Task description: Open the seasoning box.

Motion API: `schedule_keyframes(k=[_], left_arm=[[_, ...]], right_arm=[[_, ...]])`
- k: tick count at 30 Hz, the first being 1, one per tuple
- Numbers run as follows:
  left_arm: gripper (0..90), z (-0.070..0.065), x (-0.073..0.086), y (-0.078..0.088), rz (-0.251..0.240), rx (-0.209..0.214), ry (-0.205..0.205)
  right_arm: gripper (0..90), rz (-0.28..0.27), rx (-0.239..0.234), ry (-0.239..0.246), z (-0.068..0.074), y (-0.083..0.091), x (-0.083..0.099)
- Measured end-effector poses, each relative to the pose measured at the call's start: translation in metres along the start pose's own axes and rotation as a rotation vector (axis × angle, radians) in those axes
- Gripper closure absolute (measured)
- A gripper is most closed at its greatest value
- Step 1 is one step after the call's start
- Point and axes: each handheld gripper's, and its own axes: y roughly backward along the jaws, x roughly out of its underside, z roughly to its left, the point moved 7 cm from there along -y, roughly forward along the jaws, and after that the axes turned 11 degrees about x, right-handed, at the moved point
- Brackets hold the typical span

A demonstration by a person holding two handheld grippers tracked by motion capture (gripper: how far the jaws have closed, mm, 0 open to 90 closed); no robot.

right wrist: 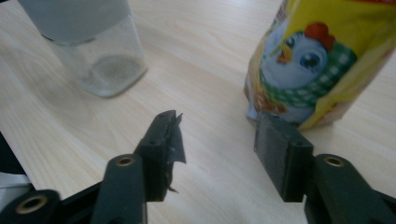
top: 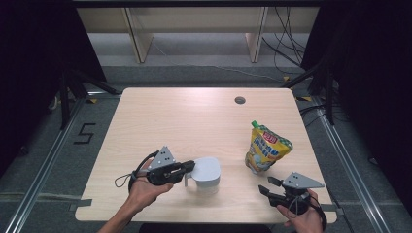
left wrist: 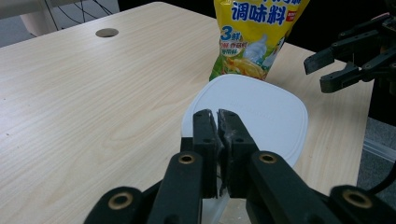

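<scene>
The left gripper is clamped, apparently on the jar's rim, while the half-open, empty right gripper sits just below the upright pouch.

Left claw jaws closed, level; right claw jaws apart, low

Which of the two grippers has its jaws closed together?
The left gripper, beside the white-lidded jar; the right gripper has a clear gap between its jaws.

pouch: "调味料", "3鲜" | floor: "5"
</scene>
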Motion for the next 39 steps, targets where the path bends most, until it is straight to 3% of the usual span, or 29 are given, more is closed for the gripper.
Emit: schedule_keyframes(k=[7,9,15,16,19,20,21,22,28,36,39], left_arm=[[85.4,0.0,0.003,0.002,-0.024,-0.011,0.013],[85.5,0.0,0.003,0.002,-0.027,-0.015,0.011],[85.3,0.0,0.004,0.003,-0.029,-0.017,0.023],[85.3,0.0,0.004,0.004,-0.032,-0.017,0.023],[85.3,0.0,0.005,0.005,-0.032,-0.011,0.012],[85.3,0.0,0.005,0.005,-0.03,-0.011,0.009],[85.2,-0.001,0.005,0.005,-0.033,-0.013,0.019],[85.2,0.0,0.005,0.005,-0.031,-0.011,0.019],[85.5,-0.001,0.005,0.005,-0.031,-0.012,0.0],[86.1,-0.003,0.006,0.005,-0.035,-0.013,0.005],[86.5,-0.004,0.006,0.005,-0.025,-0.016,-0.017]], right_arm=[[67.3,-0.063,-0.015,0.049,0.014,-0.002,-0.017],[72.0,-0.091,-0.019,0.087,0.017,-0.005,-0.022],[83.2,-0.153,-0.088,0.103,0.04,-0.011,-0.039],[84.2,-0.153,-0.099,0.118,0.043,-0.013,-0.042],[86.5,-0.139,-0.13,0.104,0.051,-0.017,-0.045],[87.0,-0.16,-0.146,0.13,0.053,-0.02,-0.048],[87.6,-0.126,-0.145,0.095,0.057,-0.018,-0.047],[88.1,-0.144,-0.155,0.125,0.057,-0.021,-0.05],[89.8,-0.157,-0.191,0.159,0.07,-0.03,-0.057],[90.0,-0.144,-0.204,0.192,0.083,-0.037,-0.063],[90.0,-0.129,-0.209,0.196,0.084,-0.039,-0.064]])
